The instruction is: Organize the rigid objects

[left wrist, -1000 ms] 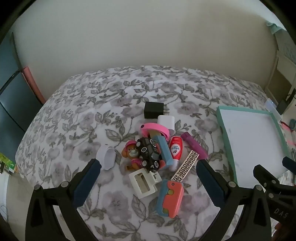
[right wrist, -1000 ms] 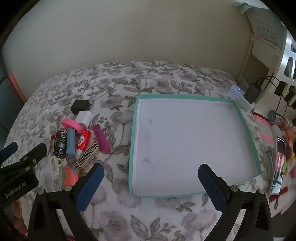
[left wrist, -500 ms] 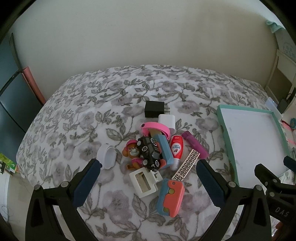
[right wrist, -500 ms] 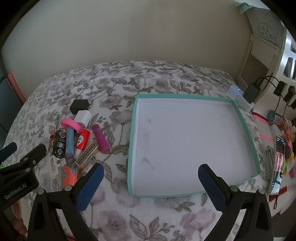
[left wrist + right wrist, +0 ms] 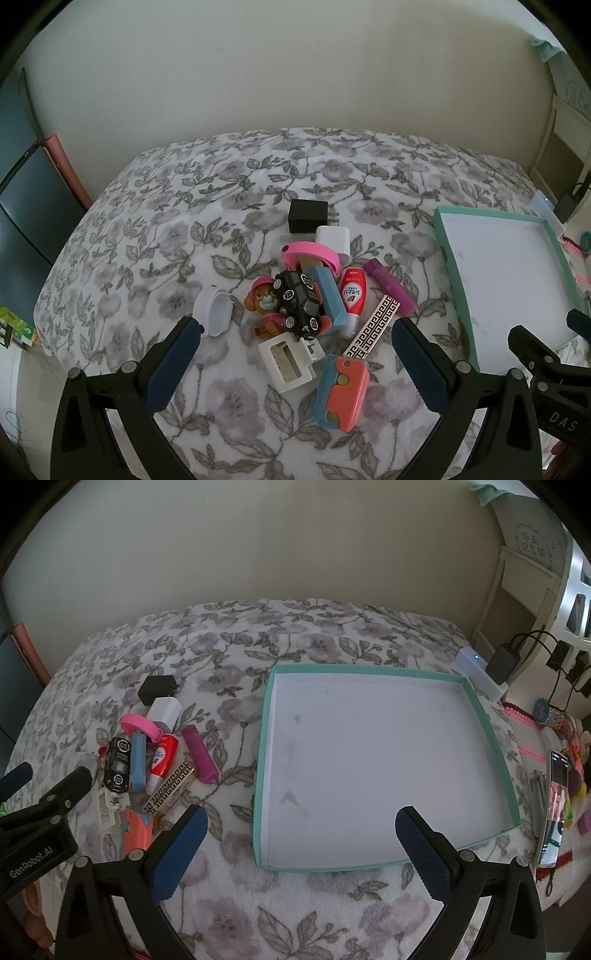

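A bed covered with a floral blanket [image 5: 155,229] is shown bearing all items. A shallow teal-rimmed tray [image 5: 476,709], white inside and holding nothing, is seen directly ahead of the right tool [image 5: 301,834], whose jaws are spread wide and grip nothing. The left tool [image 5: 295,341] is likewise held wide open and unloaded, with a heap of small rigid objects lying just ahead of and between its fingers. Nearest the left tool are found a coral-and-blue case [image 5: 341,391] and a white clip [image 5: 290,360]. Beyond these a black toy car [image 5: 299,302] is seen resting against a blue block [image 5: 328,299] and a dog figurine [image 5: 264,299]. A red-and-white tube [image 5: 352,295], a patterned strip [image 5: 376,325] and a magenta stick [image 5: 389,286] lie toward the tray. Farthest out are a pink band [image 5: 310,253], a white charger [image 5: 332,240] and a black charger [image 5: 308,216]. A white cap [image 5: 216,308] lies beside the left finger.
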Demonstrator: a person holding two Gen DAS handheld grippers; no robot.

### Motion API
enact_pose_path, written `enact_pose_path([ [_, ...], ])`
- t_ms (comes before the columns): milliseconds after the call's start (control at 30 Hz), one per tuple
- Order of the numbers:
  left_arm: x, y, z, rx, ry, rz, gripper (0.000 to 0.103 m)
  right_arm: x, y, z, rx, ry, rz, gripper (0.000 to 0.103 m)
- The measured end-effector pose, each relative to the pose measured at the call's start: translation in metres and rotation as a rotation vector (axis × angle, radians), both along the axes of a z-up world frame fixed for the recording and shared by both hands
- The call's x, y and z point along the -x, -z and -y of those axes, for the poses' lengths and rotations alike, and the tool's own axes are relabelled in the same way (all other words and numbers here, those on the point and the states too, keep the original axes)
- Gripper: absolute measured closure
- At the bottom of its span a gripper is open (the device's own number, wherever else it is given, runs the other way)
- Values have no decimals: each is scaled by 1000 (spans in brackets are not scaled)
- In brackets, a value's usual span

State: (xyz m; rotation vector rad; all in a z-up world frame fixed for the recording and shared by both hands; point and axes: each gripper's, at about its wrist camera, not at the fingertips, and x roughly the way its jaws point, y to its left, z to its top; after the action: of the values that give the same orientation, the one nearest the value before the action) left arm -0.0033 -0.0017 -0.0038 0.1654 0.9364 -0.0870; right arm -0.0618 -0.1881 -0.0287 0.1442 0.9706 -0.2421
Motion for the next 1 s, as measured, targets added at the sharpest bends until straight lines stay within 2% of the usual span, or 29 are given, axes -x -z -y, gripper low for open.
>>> enact_pose_path([
  [1000,1,3,0,-14,1,-7,0,0,3,0,5,0,-17,0],
])
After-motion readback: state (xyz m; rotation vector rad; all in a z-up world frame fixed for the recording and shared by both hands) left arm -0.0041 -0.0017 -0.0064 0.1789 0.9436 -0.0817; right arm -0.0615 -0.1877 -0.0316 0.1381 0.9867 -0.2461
